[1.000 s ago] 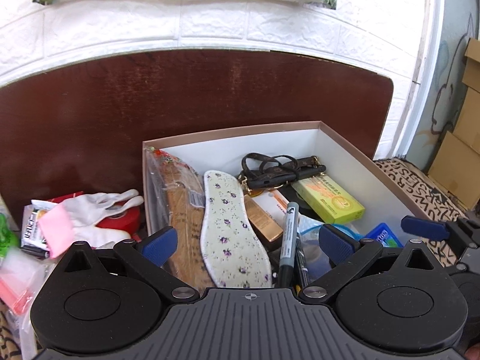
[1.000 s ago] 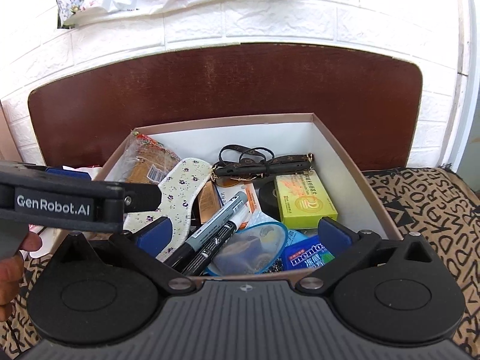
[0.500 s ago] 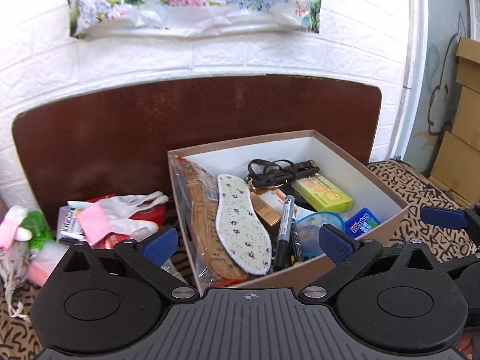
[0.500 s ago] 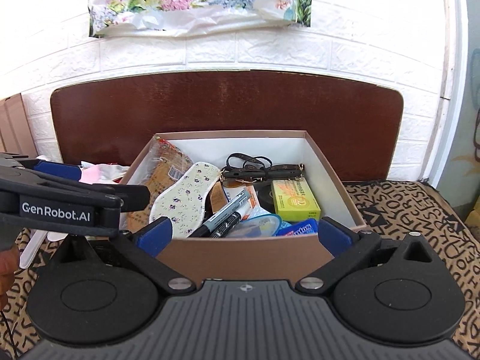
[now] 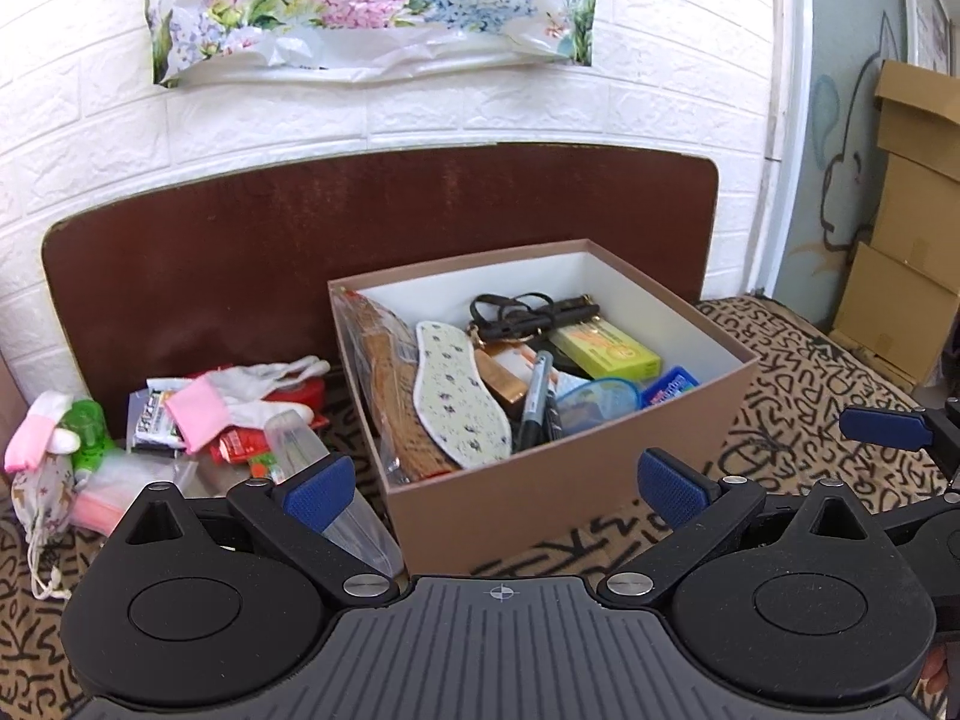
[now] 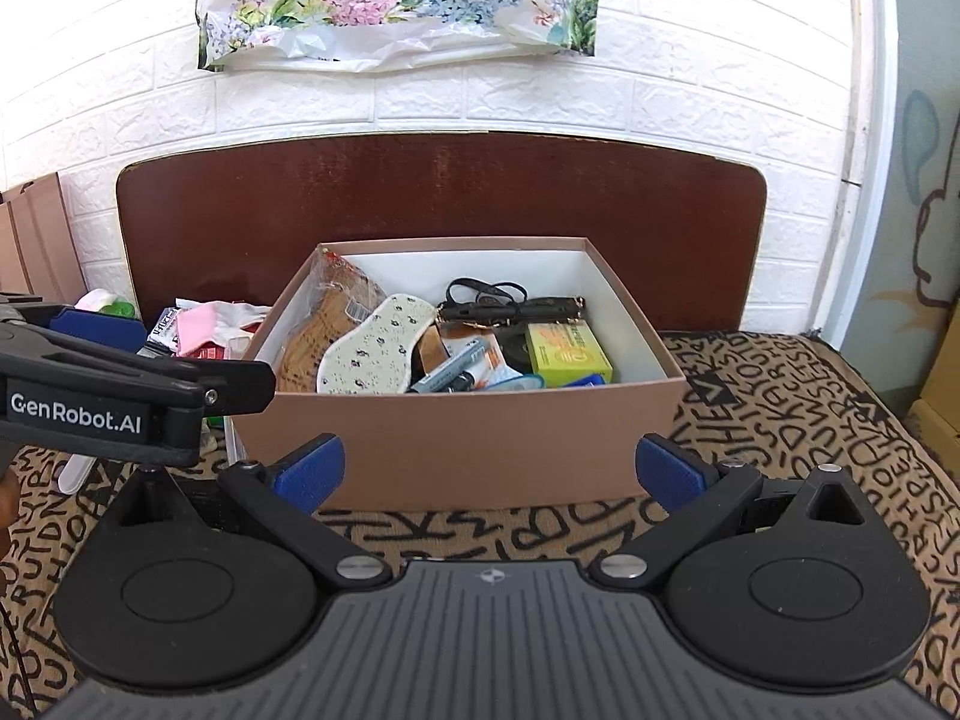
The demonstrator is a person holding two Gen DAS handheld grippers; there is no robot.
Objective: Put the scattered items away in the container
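White embossed brick wall (image 6: pixel 690 90) carries a floral plastic bag (image 6: pixel 396 6) at 12 o'clock; below it stands a dark brown rounded board (image 6: pixel 444 192), and a tan cloth with black lettering (image 6: pixel 798 420) covers the work surface

Container: the open brown cardboard box with white interior (image 6: pixel 456 444) sits on the cloth, directly ahead of the right gripper and at 1 o'clock from the left gripper. Contents:
- floral-print shoe insole (image 5: pixel 462 396), leaning on a clear-wrapped brown packet (image 5: pixel 384 372) along the left wall
- black marker pen (image 5: pixel 537 396), lying near the box centre
- yellow-green carton (image 5: pixel 606 348), at the right rear
- dark strap with metal clasps (image 6: pixel 510 306), along the rear wall
- blue mint packet (image 5: pixel 669 387), near the front right wall

Scattered items: outside the box, at 10 o'clock from the left gripper, a pile lies on the cloth, comprising a white glove with pink cuff (image 5: pixel 240 402), a red packet (image 5: pixel 240 450), a green bottle (image 5: pixel 90 432) and a clear plastic tube (image 5: pixel 300 450)

Left gripper (image 5: pixel 498 486): blue-padded fingers spread wide, nothing between them, positioned short of the front left corner of the box

Right gripper (image 6: pixel 492 468): fingers spread wide, nothing between them, positioned short of the front wall of the box
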